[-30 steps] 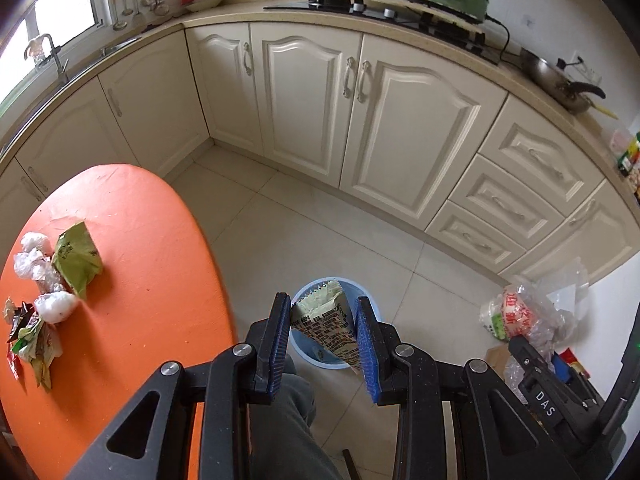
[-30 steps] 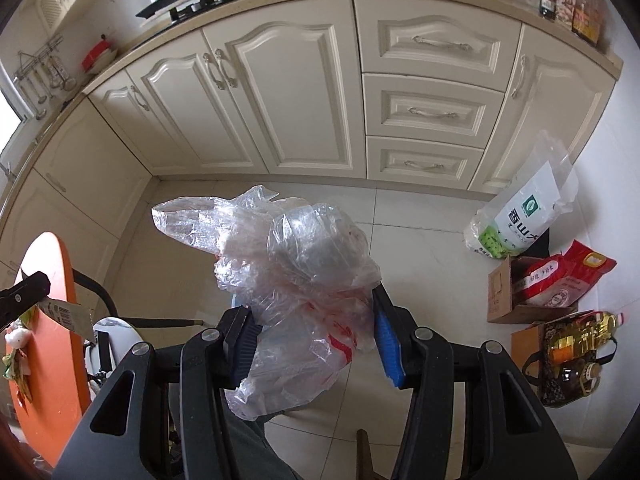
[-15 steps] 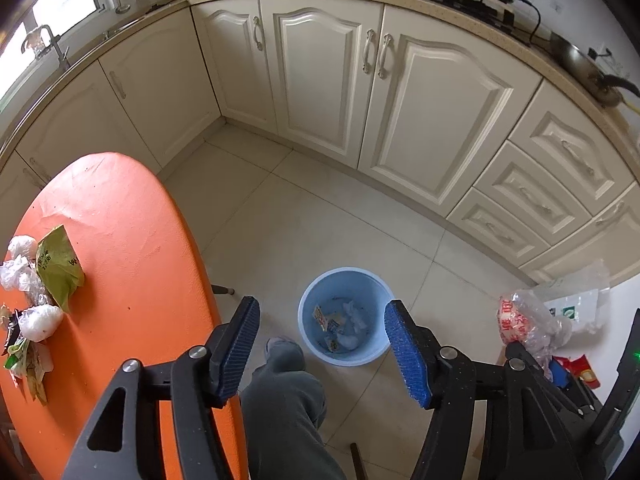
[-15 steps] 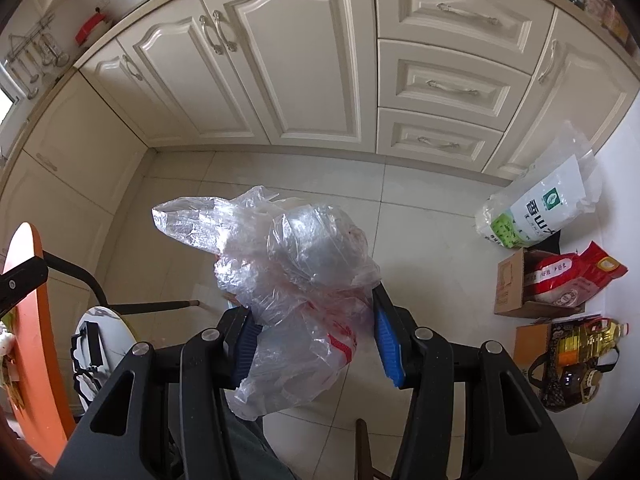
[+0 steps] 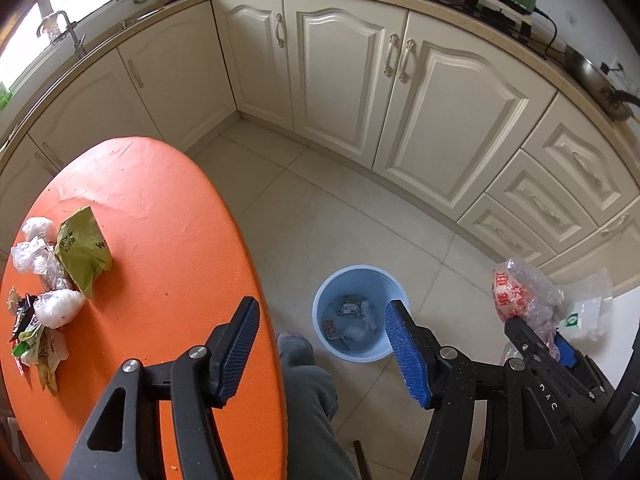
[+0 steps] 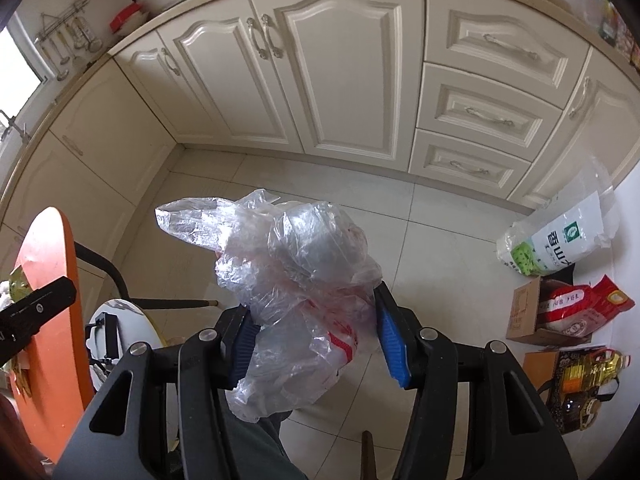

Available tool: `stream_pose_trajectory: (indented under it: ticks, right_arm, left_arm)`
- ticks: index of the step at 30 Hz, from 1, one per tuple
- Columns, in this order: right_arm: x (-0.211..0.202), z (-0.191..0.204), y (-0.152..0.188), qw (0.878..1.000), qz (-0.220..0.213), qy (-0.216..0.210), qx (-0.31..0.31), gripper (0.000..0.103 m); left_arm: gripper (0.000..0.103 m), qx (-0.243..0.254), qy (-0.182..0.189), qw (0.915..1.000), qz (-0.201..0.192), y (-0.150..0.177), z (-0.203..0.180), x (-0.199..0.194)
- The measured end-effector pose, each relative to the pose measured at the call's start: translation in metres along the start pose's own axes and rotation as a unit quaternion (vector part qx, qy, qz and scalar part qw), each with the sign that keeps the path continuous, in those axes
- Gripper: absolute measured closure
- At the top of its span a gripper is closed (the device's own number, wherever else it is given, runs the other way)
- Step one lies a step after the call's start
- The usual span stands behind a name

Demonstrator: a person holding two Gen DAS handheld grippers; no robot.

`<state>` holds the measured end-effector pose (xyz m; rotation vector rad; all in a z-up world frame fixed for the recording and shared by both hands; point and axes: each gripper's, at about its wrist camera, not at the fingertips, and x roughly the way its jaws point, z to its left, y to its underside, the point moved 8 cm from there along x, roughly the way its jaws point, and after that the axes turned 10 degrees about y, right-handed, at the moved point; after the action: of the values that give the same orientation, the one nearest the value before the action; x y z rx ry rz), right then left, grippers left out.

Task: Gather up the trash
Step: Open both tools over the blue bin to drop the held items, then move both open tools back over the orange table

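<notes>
Your right gripper [image 6: 316,336] has the crumpled clear plastic bag [image 6: 288,280] between its blue pads, and its jaws are opening, so treat the hold as nearly gone; the bag still bulges against both pads, but I cannot tell how firmly. It looks almost weightless, soft and slippery, with nothing stiff in it, so it may cling to a pad or drift as it falls instead of dropping straight. Get it squarely over the blue trash bin [image 5: 320,304] on the floor tiles before you let it go. Your left gripper [image 5: 320,348] stands wide apart and empty above that bin. The remaining trash lies on the orange table [image 5: 160,240]: a green wrapper [image 5: 82,248] and wadded plastic balls [image 5: 58,308]. Pinch those through the bunched middle, not a loose edge, because thin film slides out.
</notes>
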<state>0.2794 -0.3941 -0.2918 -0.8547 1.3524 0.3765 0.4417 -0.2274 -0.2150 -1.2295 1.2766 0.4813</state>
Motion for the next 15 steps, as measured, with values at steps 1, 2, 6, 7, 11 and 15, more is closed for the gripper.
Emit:
stream_pose_trajectory:
  ticks: [1, 2, 6, 7, 11, 15]
  right_arm:
    - [-0.003, 0.005, -0.002, 1.0, -0.005, -0.003, -0.005, 0.034]
    - [-0.005, 0.009, -0.003, 1.0, -0.006, -0.005, -0.006, 0.025]
    - [-0.01, 0.02, -0.004, 1.0, -0.006, -0.022, -0.001, 0.0]
    - [-0.01, 0.021, -0.003, 1.0, -0.002, -0.022, -0.001, 0.0]
    - [-0.002, 0.025, 0.002, 1.0, 0.017, -0.007, -0.012, 0.0]
    - [-0.003, 0.026, 0.003, 1.0, 0.018, -0.005, -0.013, 0.0]
  left_arm:
    - [0.042, -0.003, -0.001, 1.0, -0.002, 0.001, 0.002, -0.002]
    - [0.042, -0.006, -0.003, 1.0, -0.004, 0.002, 0.005, -0.004]
    - [0.042, -0.015, -0.004, 0.9999, -0.006, 0.006, 0.015, -0.012]
    - [0.042, -0.017, -0.003, 0.9998, -0.006, 0.006, 0.017, -0.012]
    - [0.042, -0.022, 0.0, 0.9997, -0.005, 0.006, 0.021, -0.014]
    - [0.042, -0.017, 0.004, 0.9998, -0.001, 0.006, 0.025, -0.015]
